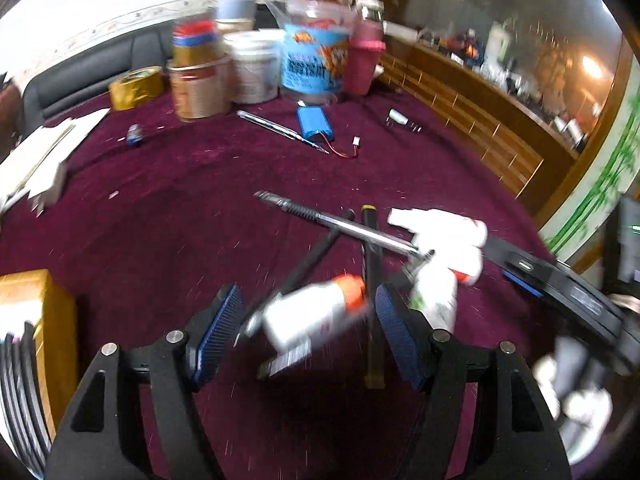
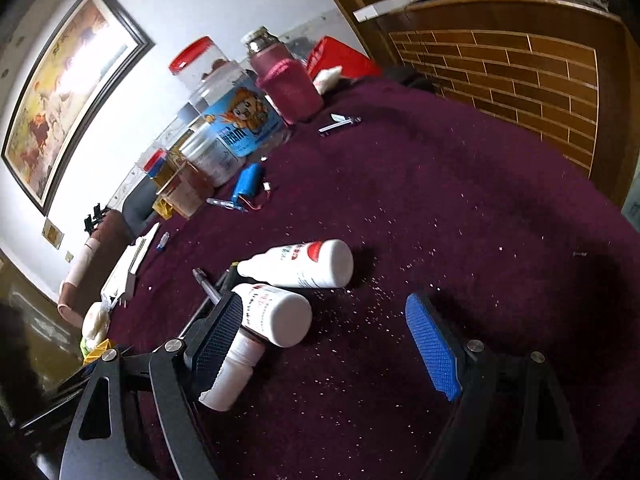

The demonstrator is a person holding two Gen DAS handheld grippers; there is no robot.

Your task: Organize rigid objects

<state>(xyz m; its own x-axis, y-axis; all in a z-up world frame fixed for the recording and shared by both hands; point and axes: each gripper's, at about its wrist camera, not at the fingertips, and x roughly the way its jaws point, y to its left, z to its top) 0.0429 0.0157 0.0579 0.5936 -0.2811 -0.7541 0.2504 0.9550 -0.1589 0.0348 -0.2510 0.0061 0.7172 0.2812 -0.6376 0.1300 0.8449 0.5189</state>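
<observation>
Three white bottles lie on their sides on the maroon tablecloth, clustered beside two black pens and one metal rod crossing them. The left gripper angles downward, jaws apart, an orange-capped bottle blurred between them, ungripped. The right gripper tilts down, jaws wide, clasping nothing, one bottle against its left pad.

Dim, motion-blurred, fisheye-warped edges
</observation>
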